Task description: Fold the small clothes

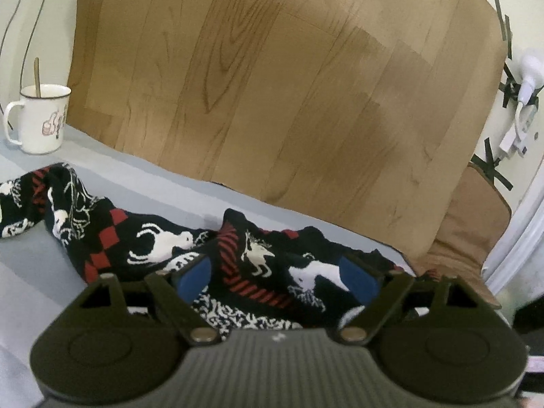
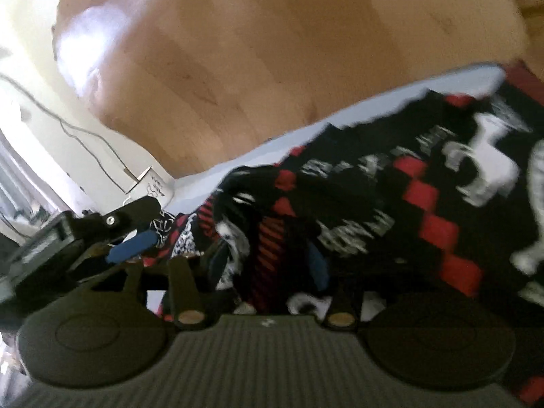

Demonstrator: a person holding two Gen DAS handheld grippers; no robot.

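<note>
The garment (image 1: 142,238), a black knit with red checks and white figures, lies rumpled across the pale blue desk (image 1: 40,265), in front of a wood-grain board (image 1: 272,85) propped against the wall. A white mug (image 1: 40,122) with a stick in it stands at the desk's far left, well apart from the cloth.

Left tool (image 1: 277,272): blue pads spread wide, a bunched ridge of the garment between them, no pad visibly pressing on it. Right tool (image 2: 268,265): the view is blurred; its fingers stand partly apart with folds of the garment between them, and no grip can be confirmed. The left tool also shows at the left edge of the right wrist view, close beside the right one.

Step in hand, as judged: a fold has been laid over and let go, or a fresh hold is being sought. The cloth is not yet flat or squared.

Next move calls for locating a clean edge or corner on each side, closing both tools on single layers, then drawing the cloth taut before folding.
</note>
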